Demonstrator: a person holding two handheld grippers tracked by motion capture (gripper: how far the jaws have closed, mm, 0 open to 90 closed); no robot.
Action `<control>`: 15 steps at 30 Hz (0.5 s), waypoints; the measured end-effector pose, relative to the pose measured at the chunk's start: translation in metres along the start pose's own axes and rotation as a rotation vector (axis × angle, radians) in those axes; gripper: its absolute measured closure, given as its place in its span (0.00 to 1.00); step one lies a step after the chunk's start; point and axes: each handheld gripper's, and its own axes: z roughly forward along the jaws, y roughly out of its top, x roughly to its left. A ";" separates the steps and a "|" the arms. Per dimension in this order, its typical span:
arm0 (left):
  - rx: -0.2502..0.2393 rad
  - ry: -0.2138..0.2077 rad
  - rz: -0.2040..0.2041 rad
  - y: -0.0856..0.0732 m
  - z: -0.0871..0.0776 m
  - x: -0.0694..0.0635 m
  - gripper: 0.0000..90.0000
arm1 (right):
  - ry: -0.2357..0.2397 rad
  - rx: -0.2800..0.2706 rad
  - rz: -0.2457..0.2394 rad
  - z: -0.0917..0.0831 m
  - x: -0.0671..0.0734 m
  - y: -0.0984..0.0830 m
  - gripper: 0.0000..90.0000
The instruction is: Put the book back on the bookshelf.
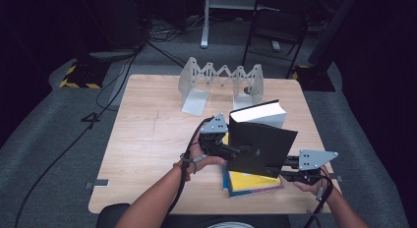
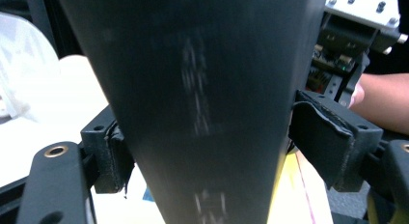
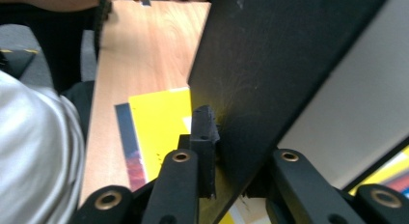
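**Black book held tilted over the stack at the near edge**

At the near right part of the wooden table [image 1: 147, 139], we hold a thick black book [image 1: 263, 144] in the air between our two grippers. Directly under it lies a flat stack of books with a yellow cover [image 1: 248, 181] on top, touching the table close to its near edge. Behind the black book, toward the far side, stands a white expanding book rack [image 1: 221, 83] with its zigzag lattice stretched between two end plates; the bare slot between those plates sits just beyond the lifted book, with nothing between them.

The black book stands on edge, tilted, its dark cover facing us and its white page block [image 1: 260, 112] turned up and away toward the rack. Its long axis runs from lower right up toward upper left in the high view, leaning rather than upright.

Our right gripper [image 1: 290, 169] pinches the book's lower right corner; in the right gripper view its jaws are clamped on the cover, with the yellow cover just below. Our left gripper [image 1: 231, 150] sits at the book's left edge. In the left gripper view its jaws straddle the spine, and one pad [image 2: 320, 137] stands clear of it, so this grip is loosened.
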 end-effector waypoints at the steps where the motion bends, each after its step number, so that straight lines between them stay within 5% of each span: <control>1: -0.003 0.004 0.009 0.001 0.000 -0.001 0.23 | -0.005 0.005 -0.002 0.000 -0.001 -0.001 0.87; 4: -0.020 0.030 0.041 0.007 0.001 -0.006 0.30 | -0.025 0.012 0.005 0.000 -0.002 -0.001 0.84; 9: -0.017 0.023 0.045 0.007 -0.003 -0.005 0.43 | -0.126 0.002 0.055 -0.006 -0.010 -0.006 0.72; 15: -0.020 0.011 0.050 0.007 -0.004 -0.003 0.51 | -0.173 -0.032 0.093 -0.015 -0.019 -0.009 0.65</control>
